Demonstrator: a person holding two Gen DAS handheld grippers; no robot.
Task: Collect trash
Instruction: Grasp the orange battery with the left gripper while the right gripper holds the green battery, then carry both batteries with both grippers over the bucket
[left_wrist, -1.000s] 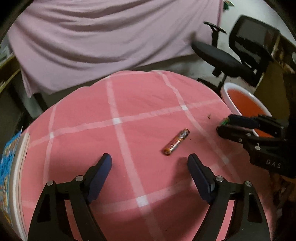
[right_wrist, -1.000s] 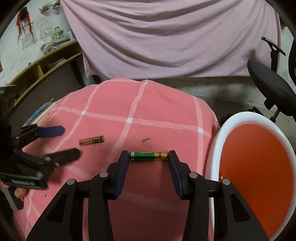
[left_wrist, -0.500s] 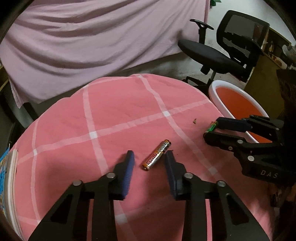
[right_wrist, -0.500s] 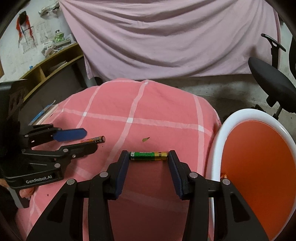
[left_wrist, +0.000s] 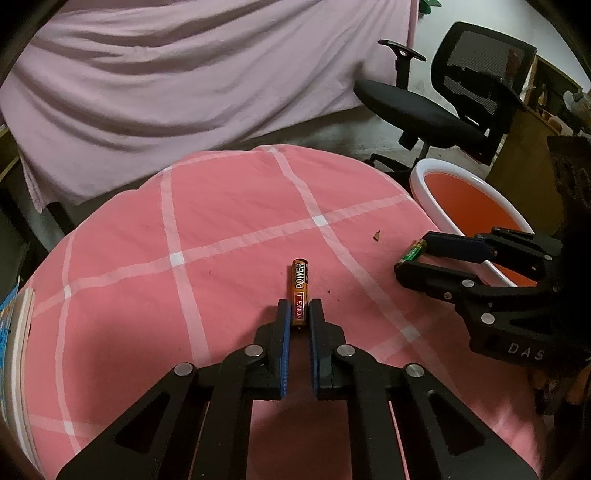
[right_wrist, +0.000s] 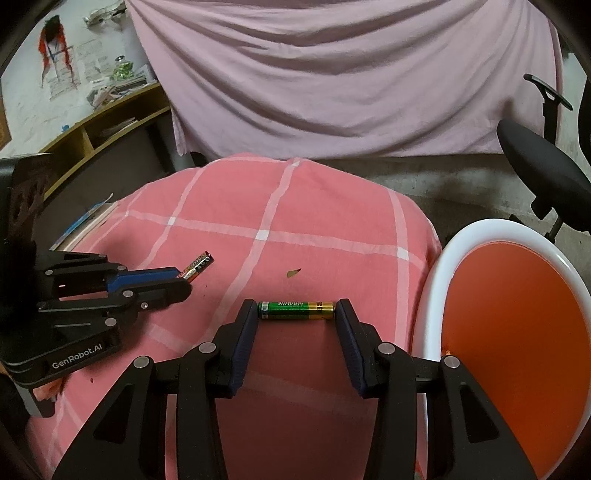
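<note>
My left gripper is shut on the near end of an orange-and-black battery, which points away from me over the pink checked tablecloth. My right gripper is shut on a green-and-gold battery, held end to end between its fingertips above the cloth. The orange bin with a white rim stands just right of the table. The left gripper with its battery shows in the right wrist view, and the right gripper with the green battery shows in the left wrist view.
A small leaf scrap lies on the cloth. A stack of books sits at the table's left edge. A black office chair stands behind the bin. A pink sheet hangs at the back, with wooden shelves to the left.
My left gripper moved forward and closed from wide open onto the orange battery, which now lies in line with the fingers. The right gripper kept hold of the green battery and barely moved.
</note>
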